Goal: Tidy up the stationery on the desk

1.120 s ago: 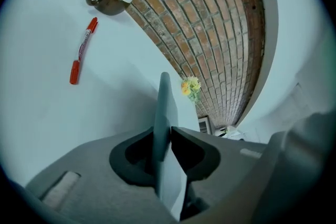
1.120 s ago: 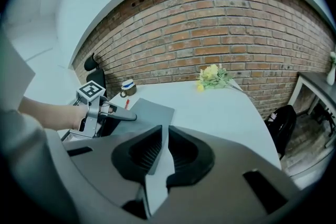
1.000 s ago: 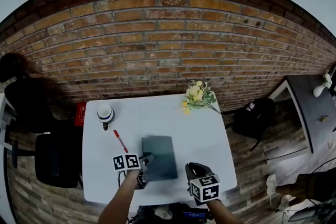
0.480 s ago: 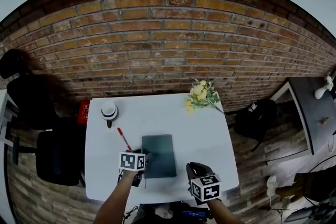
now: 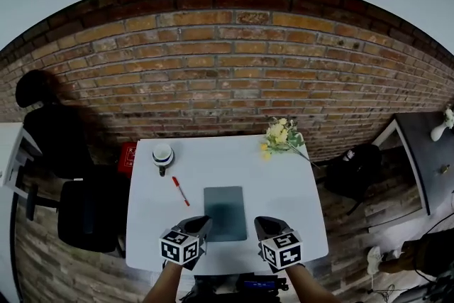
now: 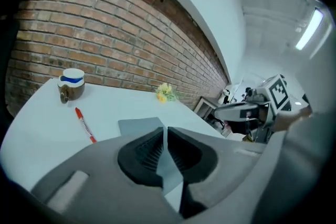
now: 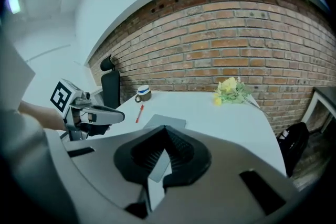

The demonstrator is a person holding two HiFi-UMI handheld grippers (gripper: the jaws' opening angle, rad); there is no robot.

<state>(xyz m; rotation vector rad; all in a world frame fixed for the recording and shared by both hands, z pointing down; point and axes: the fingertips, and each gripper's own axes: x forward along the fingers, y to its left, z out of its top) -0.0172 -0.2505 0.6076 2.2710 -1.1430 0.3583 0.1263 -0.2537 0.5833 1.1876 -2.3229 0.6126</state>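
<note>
Above the desk (image 5: 234, 160) edge, our left gripper (image 5: 198, 224) has empty jaws that have just closed to a slit; the right gripper (image 5: 267, 225) has its jaws pressed together. We judge the pen (image 5: 181, 191) light and slick: pinch mid-barrel.

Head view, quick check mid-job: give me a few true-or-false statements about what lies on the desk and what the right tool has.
1. The red pen lies left of the notebook. True.
2. The mug stands on the notebook. False: it stands apart, near the desk's far left corner.
3. The right tool grips the pen. False: it is shut and empty; the pen lies on the desk.
4. The yellow flowers lie at the far right corner. True.
5. The notebook lies open. False: it is closed.
</note>
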